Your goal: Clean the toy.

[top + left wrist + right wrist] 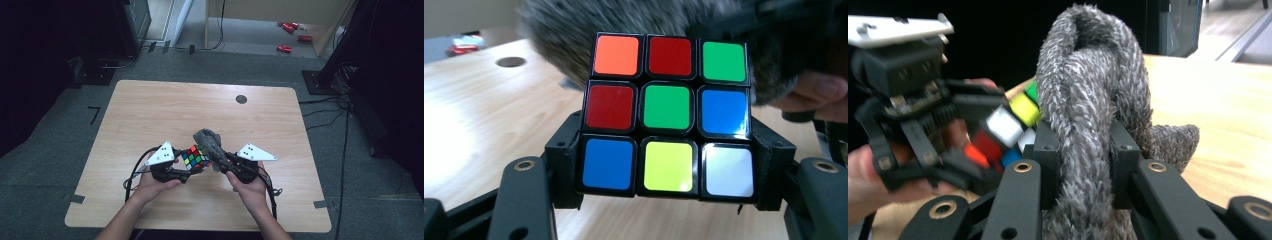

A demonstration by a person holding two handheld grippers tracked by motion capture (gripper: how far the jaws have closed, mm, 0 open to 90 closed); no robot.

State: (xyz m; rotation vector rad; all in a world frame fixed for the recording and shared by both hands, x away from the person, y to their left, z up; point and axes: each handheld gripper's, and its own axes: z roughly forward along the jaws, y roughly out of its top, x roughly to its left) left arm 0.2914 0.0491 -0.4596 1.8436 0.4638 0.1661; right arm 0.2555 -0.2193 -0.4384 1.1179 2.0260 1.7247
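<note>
My left gripper point(191, 167) is shut on a scrambled puzzle cube point(195, 157), held above the wooden table point(150, 115). In the left gripper view the cube point(667, 115) sits clamped between the two black jaws, one coloured face toward the camera. My right gripper point(220, 159) is shut on a folded grey fluffy cloth point(209, 142). The cloth point(1088, 95) rises between its jaws in the right gripper view and rests against the cube point(1010, 122). The cloth point(634, 20) also lies behind the cube in the left gripper view.
A round dark grommet hole point(241, 99) sits near the table's far edge. Red objects point(292, 35) lie on the floor beyond the table. Dark stands and cables point(330, 107) run along the floor on the right side.
</note>
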